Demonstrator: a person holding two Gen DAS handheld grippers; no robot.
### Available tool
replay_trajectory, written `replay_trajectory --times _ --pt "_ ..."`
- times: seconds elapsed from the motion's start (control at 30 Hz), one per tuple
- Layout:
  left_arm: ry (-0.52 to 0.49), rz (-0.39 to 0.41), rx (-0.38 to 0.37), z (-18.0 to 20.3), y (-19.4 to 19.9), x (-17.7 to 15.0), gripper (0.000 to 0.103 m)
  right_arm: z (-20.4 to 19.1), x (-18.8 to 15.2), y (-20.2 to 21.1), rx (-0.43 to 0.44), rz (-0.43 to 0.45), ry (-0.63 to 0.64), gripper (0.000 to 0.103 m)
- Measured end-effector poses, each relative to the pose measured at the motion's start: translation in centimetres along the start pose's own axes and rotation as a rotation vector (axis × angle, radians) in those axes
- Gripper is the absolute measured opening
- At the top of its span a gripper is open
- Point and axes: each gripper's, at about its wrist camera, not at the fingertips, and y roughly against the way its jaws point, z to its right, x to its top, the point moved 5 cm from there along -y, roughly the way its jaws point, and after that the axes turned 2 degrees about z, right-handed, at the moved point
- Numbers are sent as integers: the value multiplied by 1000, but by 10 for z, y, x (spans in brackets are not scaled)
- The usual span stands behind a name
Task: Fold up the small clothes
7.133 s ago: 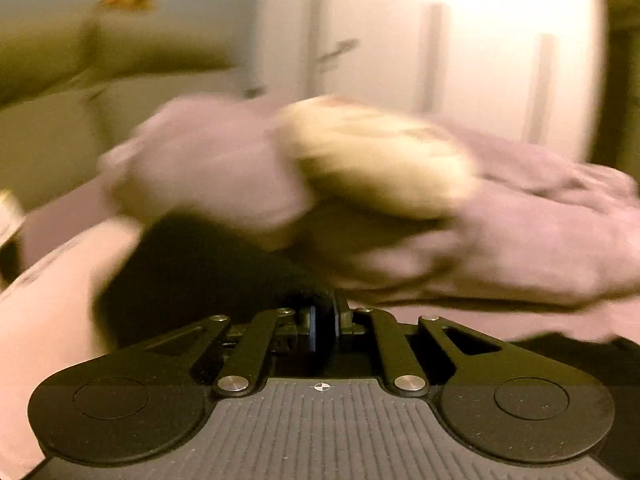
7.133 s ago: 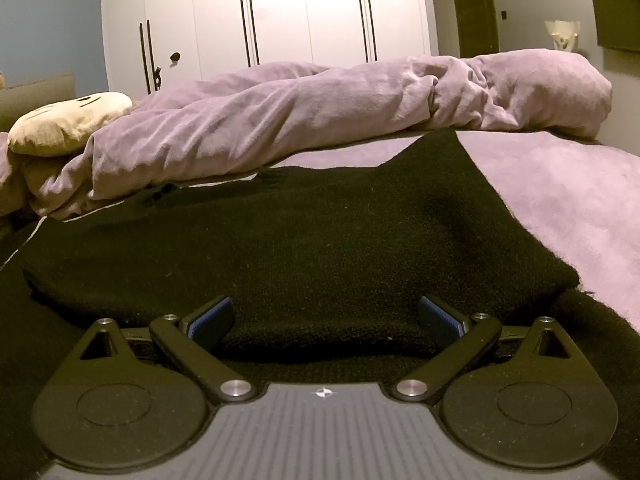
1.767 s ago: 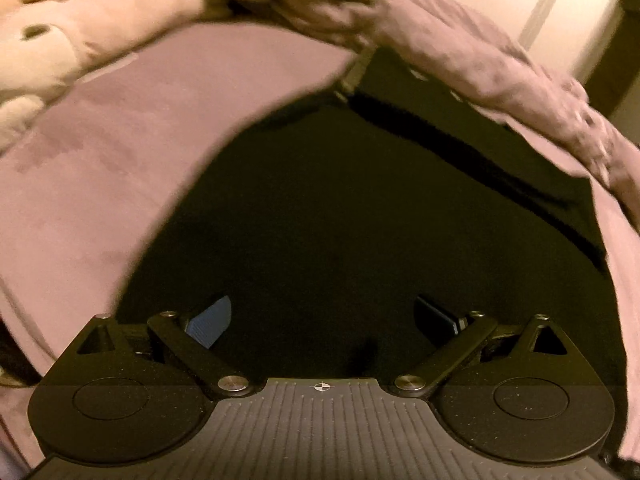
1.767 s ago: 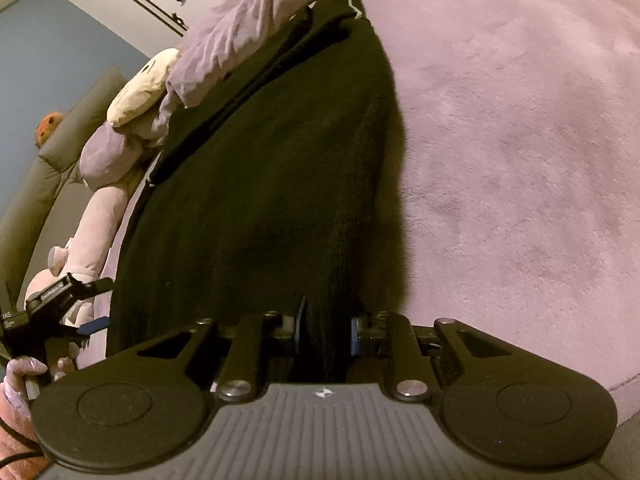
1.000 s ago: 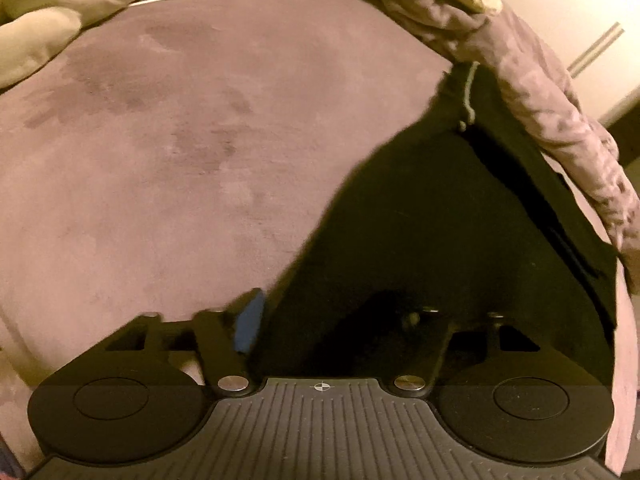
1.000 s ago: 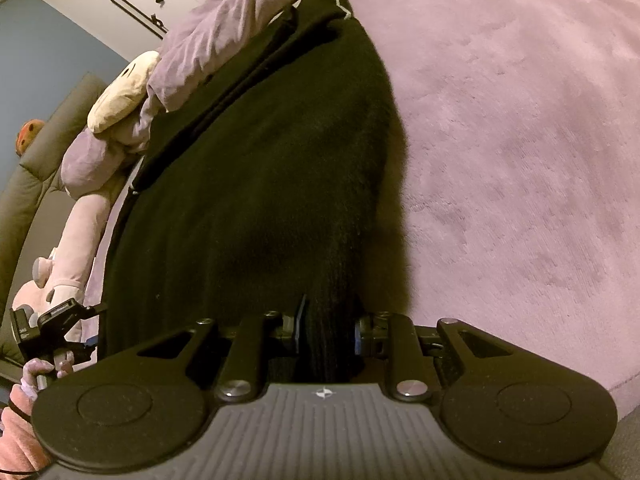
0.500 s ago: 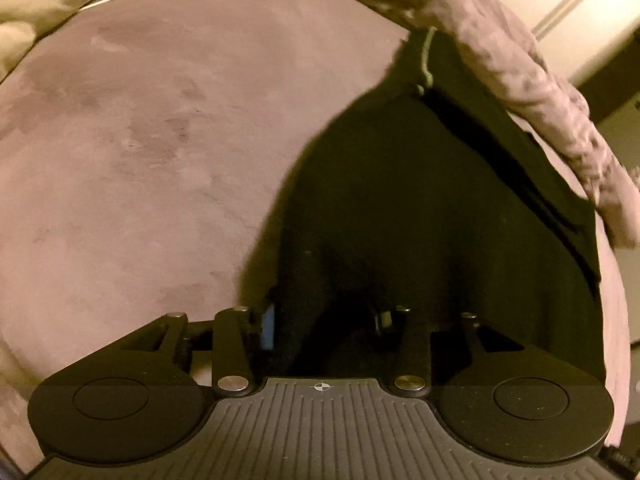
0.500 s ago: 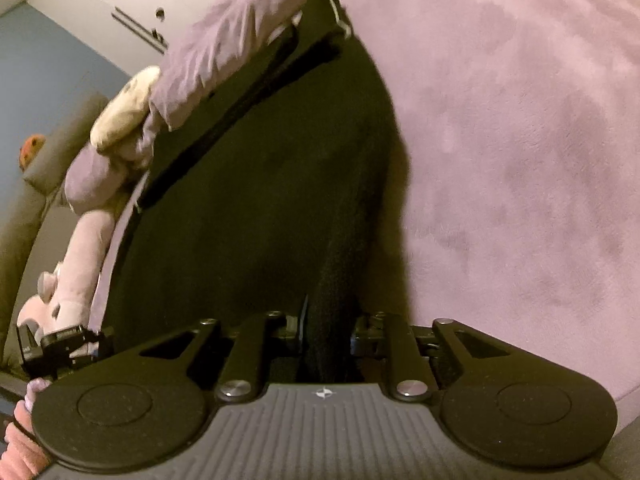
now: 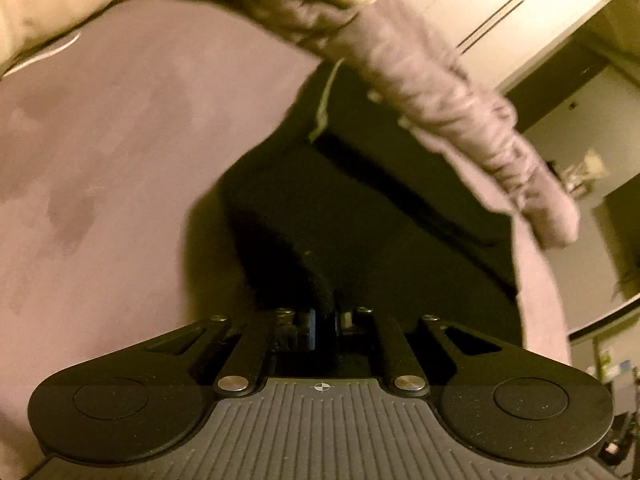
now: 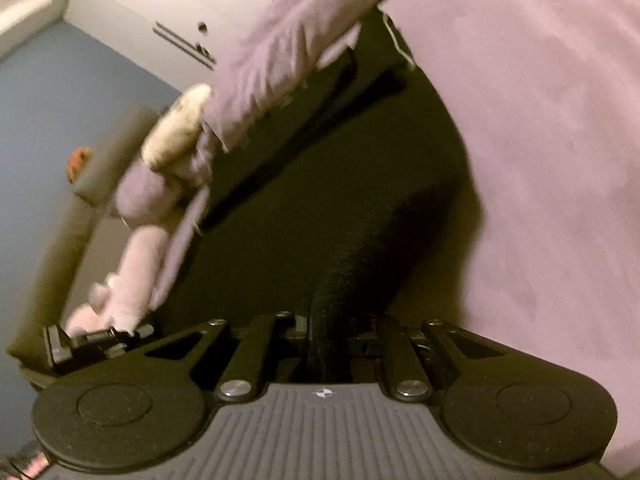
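Closest to you, your left gripper has its jaws pressed together on a pinched ridge of the black knitted garment — the fabric rises straight out from between them. Your right gripper does the same: its jaws are clamped on a thick fold of the same dark knit at the opposite near corner. In the right wrist view your left gripper also shows low at the left edge, beside the garment's border.

Beyond the jaws, the garment spreads out dark and flat over the mauve plush bed cover, with a pale thread or label line showing near its far end. The bed cover runs wide to either side of the knit, its nap marked with darker brushed patches.

Further back, a rumpled lilac duvet lies in a long roll across the bed, touching or overlapping the garment's far edge. A cream plush cushion sits against the duvet's end, and a pale pink soft toy lies along the bed's side near it.

Farthest off you have white wardrobe doors with slim dark handles, a blue wall, and — blurred — a small orange object on an olive headboard or sofa back.
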Motion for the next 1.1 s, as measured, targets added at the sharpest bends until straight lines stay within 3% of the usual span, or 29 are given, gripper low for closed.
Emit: replay_trajectory --times 0.23,0.53,0.63,0.7,0.77,0.87,0.97,1.03,1.1 --pt "68 87 30 5 -21 47 10 -4 63 -19 -49 129 -16 10" --pt "101 133 180 -9 -54 67 14 28 106 -62 -251 198 -102 10" --pt "109 137 210 -18 -55 64 27 33 105 -68 -295 187 -93 18" --pt "94 156 240 -24 -51 65 49 36 103 -58 -312 218 -66 26" --pt "69 163 267 -28 -46 65 52 37 105 -45 -354 263 -28 41" --pt "5 138 257 -30 -41 63 63 38 108 -29 -404 295 68 44" --pt "-116 104 206 -22 -37 52 77 29 99 -32 -408 212 260 54" --pt "-210 81 204 -17 -38 42 80 22 88 -41 -440 152 400 58" --pt "-255 59 218 -15 -41 36 80 19 83 -49 -457 124 456 59"
